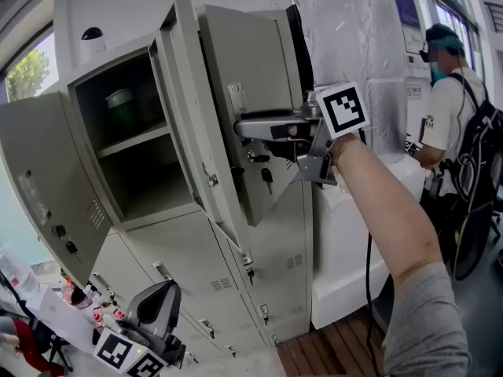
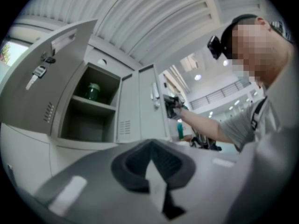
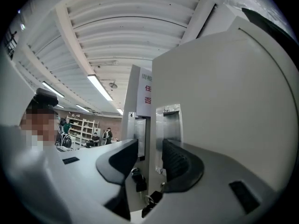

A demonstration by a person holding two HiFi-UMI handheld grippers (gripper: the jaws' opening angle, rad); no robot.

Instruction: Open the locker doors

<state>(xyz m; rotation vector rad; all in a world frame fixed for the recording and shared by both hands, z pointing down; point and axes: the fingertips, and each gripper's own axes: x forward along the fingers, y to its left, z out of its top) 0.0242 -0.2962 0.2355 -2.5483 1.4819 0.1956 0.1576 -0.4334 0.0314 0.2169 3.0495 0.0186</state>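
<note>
Right gripper (image 1: 245, 126): clamped narrowly on free edge of upper right door (image 1: 244, 61), likely to swing it wider.
Left gripper (image 2: 150, 169): hung closed, empty, below that door.

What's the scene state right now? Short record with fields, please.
left upper door: swung wide open
right upper door: open
lower doors: shut
right tool: closed on right upper door's edge
left tool: shut, empty, held low
upper left compartment: green jar on shelf
keys: hanging on right upper door
</note>
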